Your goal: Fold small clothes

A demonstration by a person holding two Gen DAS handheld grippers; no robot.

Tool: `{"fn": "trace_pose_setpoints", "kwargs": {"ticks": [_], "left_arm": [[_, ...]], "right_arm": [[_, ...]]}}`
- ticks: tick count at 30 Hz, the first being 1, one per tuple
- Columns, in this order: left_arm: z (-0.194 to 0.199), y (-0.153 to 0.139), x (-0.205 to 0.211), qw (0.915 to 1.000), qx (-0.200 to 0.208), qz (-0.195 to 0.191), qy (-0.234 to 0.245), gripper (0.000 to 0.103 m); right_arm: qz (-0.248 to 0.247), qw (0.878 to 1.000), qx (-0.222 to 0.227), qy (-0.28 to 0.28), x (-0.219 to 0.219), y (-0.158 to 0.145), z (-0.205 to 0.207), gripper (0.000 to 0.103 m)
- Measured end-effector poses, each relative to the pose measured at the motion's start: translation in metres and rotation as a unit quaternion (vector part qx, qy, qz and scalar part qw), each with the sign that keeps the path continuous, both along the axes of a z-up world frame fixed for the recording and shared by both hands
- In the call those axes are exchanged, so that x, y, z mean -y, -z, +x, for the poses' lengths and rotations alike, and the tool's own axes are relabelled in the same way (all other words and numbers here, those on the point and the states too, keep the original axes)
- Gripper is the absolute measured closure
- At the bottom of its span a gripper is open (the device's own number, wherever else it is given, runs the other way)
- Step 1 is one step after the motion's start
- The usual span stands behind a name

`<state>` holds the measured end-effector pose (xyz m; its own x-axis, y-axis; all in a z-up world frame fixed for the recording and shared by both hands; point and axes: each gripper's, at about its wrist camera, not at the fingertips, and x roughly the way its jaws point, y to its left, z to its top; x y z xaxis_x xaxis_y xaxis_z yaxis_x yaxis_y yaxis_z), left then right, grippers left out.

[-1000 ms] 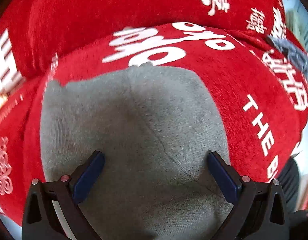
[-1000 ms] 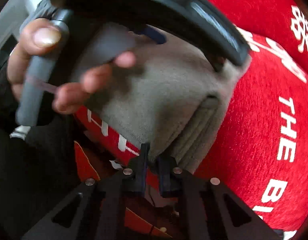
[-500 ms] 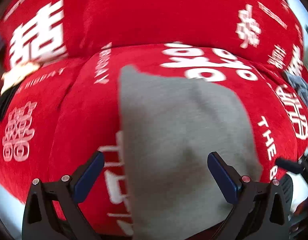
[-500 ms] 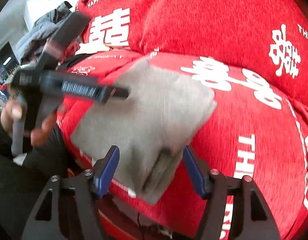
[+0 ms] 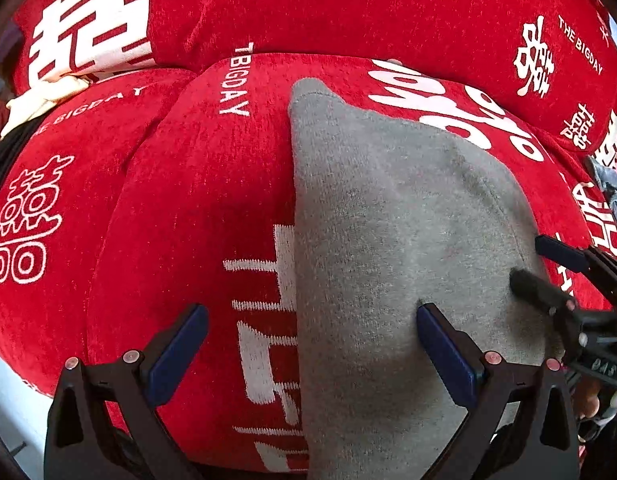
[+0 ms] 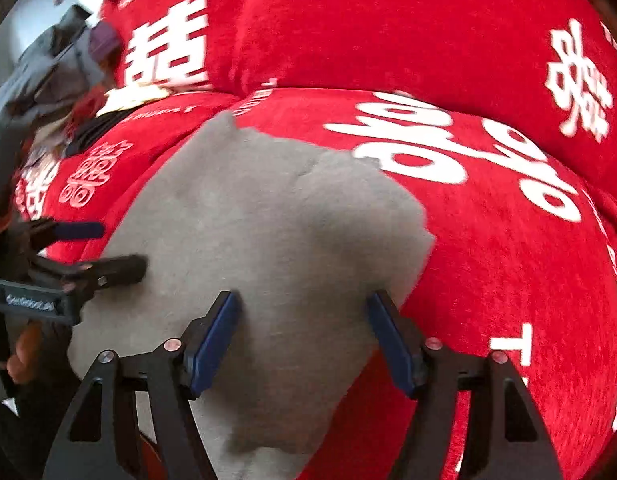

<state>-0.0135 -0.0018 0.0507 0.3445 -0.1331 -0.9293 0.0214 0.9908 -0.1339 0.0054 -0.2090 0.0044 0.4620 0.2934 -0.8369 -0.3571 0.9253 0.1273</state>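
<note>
Grey folded cloth (image 5: 404, 248) lies flat on the red cushion (image 5: 196, 208), and both tools hang over it with nothing pinched. The left gripper (image 5: 312, 344) has its jaws spread wide: its right blue pad sits above the cloth, its left pad above the bare red cover, and the cloth's straight left edge runs between them. The right gripper (image 6: 304, 340) has just been opening its jaws; they now stand apart over the near part of the cloth, with grey fabric showing between the pads but not pressed by them. In the right wrist view the left gripper (image 6: 96, 248) reaches in from the left edge, its dark fingers over the cloth's left side, with part of a hand (image 6: 22, 354) behind it. In the left wrist view the right gripper (image 5: 548, 268) enters from the right edge at the cloth's right border. Beyond the cloth, the red cushion carries white printed characters and the words "THE BIGDAY". A second red cushion (image 5: 348, 12) with the same print stands behind as a backrest. At the far left of the seat lies a small heap of other clothes (image 6: 52, 64), blurred, pale and dark.
</note>
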Motion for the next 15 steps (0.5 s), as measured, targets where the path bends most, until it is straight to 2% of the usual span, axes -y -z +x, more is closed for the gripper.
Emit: {"fn": "trace_pose_setpoints", "kwargs": {"ticks": [2, 5, 8, 11, 13, 14, 15], "left_arm": [[0.0, -0.003, -0.001, 1.0, -0.001, 0.001, -0.001, 0.0], [-0.001, -0.012, 0.003, 0.9995, 0.018, 0.026, 0.003, 0.0], [0.001, -0.014, 0.005, 0.9992, 0.023, 0.033, 0.005, 0.0], [0.005, -0.012, 0.005, 0.9993, 0.017, 0.033, 0.002, 0.0], [0.006, -0.009, 0.005, 0.9993, 0.013, 0.035, 0.003, 0.0], [0.007, -0.006, 0.004, 0.9994, 0.01, 0.033, 0.004, 0.0], [0.009, -0.003, 0.004, 0.9996, 0.003, 0.029, 0.003, 0.0]], "right_arm": [[0.01, 1.0, -0.002, 0.012, 0.005, -0.007, 0.0, 0.03], [0.009, 1.0, 0.026, 0.01, 0.0, -0.024, -0.003, 0.03], [0.003, 0.999, 0.042, 0.015, -0.01, -0.031, 0.001, 0.03], [-0.014, 0.999, 0.032, 0.022, -0.022, -0.023, 0.013, 0.03], [-0.065, 0.997, 0.021, 0.045, -0.027, -0.01, 0.025, 0.03], [-0.074, 0.996, 0.013, 0.051, -0.025, -0.004, 0.03, 0.023], [-0.056, 0.996, 0.003, 0.065, -0.019, 0.0, 0.035, 0.022]]}}
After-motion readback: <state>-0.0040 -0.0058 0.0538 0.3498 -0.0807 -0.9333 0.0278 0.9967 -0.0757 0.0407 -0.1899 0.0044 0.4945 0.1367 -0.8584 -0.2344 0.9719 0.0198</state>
